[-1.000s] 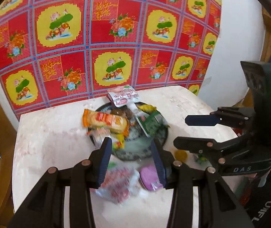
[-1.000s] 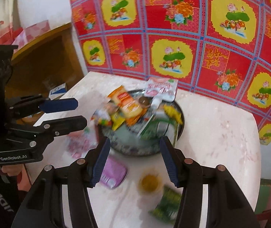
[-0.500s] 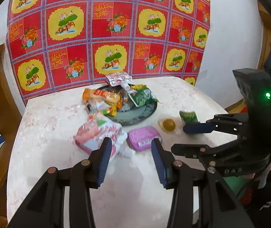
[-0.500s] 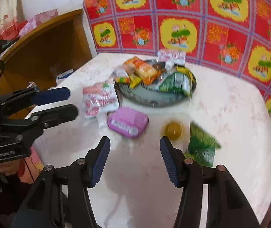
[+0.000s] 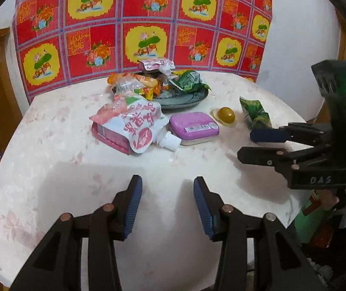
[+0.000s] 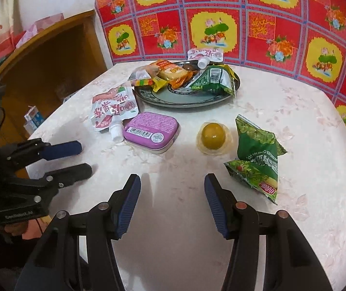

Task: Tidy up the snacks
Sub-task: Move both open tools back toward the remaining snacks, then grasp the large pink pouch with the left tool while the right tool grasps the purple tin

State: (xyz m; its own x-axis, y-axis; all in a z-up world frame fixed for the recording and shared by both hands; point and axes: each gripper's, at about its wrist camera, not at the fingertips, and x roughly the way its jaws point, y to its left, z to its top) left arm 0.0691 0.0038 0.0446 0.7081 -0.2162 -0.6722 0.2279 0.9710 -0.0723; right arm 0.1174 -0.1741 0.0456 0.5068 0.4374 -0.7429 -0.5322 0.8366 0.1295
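A dark round plate (image 5: 185, 101) (image 6: 185, 99) at the table's far side holds several snack packets. In front of it on the table lie a pink-and-white spouted pouch (image 5: 134, 123) (image 6: 111, 109), a purple tin (image 5: 193, 127) (image 6: 151, 129), a yellow jelly cup (image 5: 225, 115) (image 6: 213, 135) and a green snack bag (image 5: 255, 114) (image 6: 257, 155). My left gripper (image 5: 166, 206) (image 6: 80, 156) is open and empty over the near table. My right gripper (image 6: 171, 202) (image 5: 253, 143) is open and empty, near the green bag.
The pale marbled table (image 5: 51, 169) (image 6: 294, 111) stands against a wall hung with a red-and-yellow flowered cloth (image 5: 143, 24). A wooden shelf (image 6: 49, 55) stands to the left, with small cartons (image 6: 33, 118) on it. The table's near edge curves close below both grippers.
Both grippers have pulled back from the plate toward the near edge of the table. The snacks in front of the plate now show in full. Both stay open.
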